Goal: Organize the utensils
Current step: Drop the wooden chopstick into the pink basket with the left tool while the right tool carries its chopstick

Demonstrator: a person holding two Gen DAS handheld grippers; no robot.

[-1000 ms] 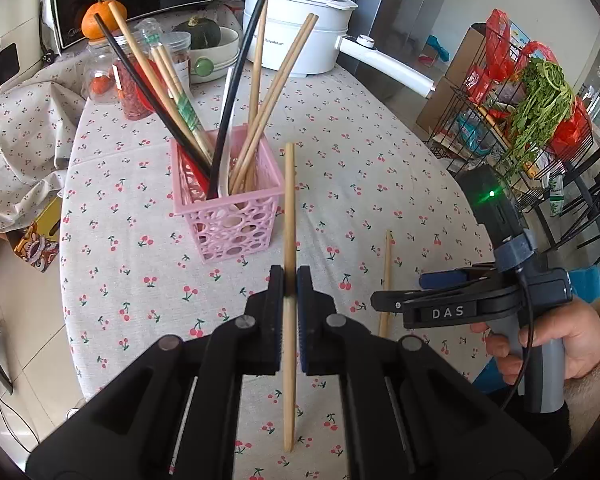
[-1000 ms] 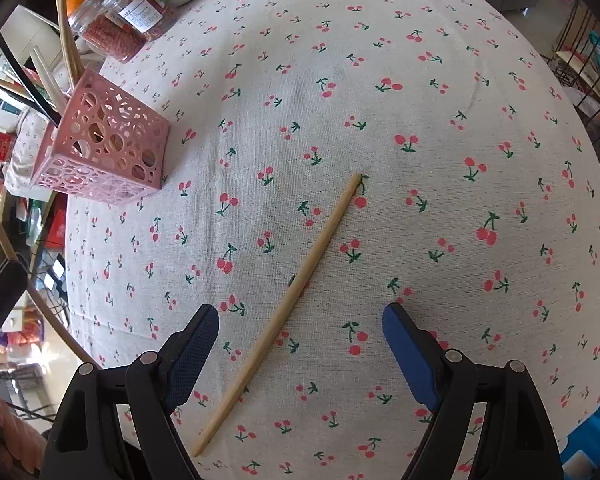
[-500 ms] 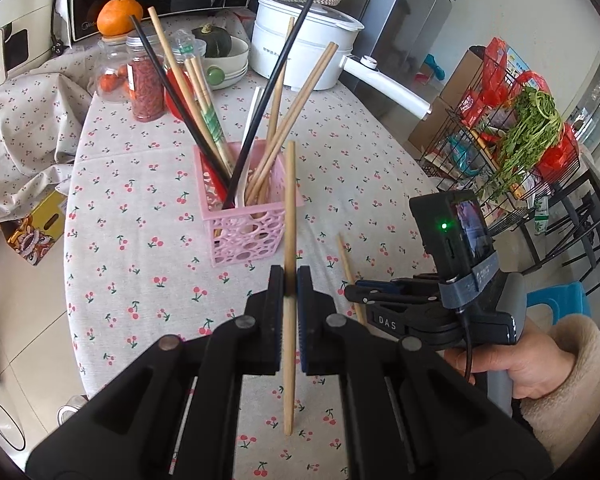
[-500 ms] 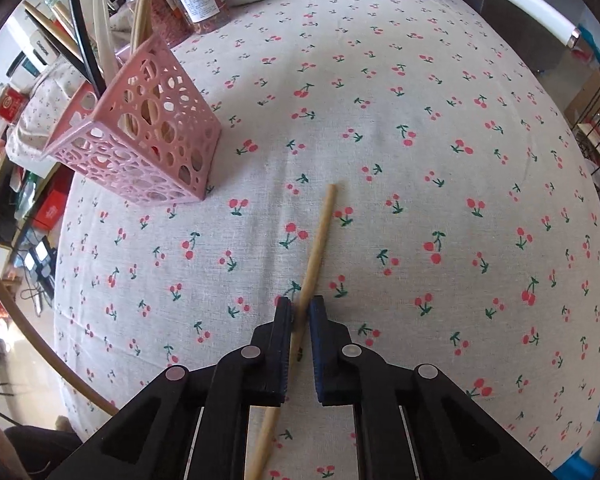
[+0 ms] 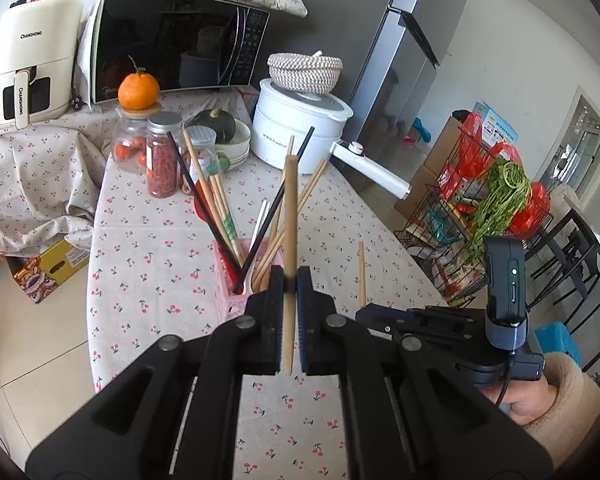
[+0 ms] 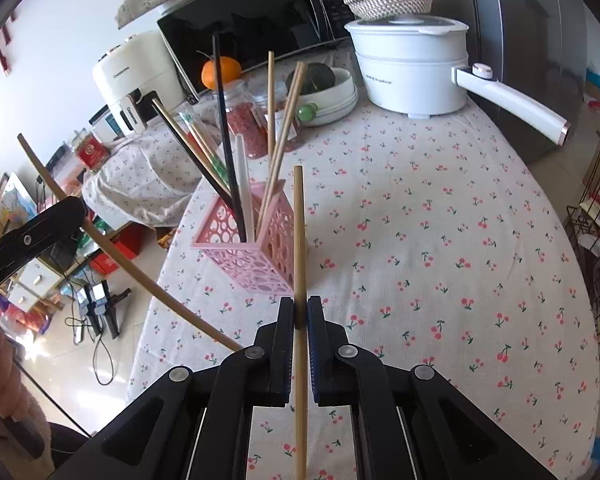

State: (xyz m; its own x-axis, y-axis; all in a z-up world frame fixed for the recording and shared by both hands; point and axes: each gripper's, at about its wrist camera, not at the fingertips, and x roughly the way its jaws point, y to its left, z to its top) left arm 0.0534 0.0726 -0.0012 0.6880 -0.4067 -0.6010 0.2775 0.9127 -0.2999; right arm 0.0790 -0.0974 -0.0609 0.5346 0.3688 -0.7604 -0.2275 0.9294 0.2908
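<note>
Two bamboo chopsticks are off the table at once, one in each gripper. The left gripper (image 5: 289, 280) pinches its chopstick (image 5: 290, 216) about midway along, held upright with both ends sticking past the pads. Straight ahead of it and a little lower stands the pink perforated holder (image 6: 256, 258). The right gripper (image 6: 301, 312) is pressed onto the second chopstick (image 6: 299, 240) the same way, with the holder just ahead and slightly to its left. From that side the left gripper's stick shows as a long slant crossing in from the left.

Most of the job looks done to me: the holder already bristles with chopsticks, black, white and bamboo, all leaning against its walls. I see no loose utensils on the cherry-print tablecloth (image 6: 440, 240) near either gripper. What seems left is dropping these two in, each tip needing to find a gap among the crowded sticks.
</note>
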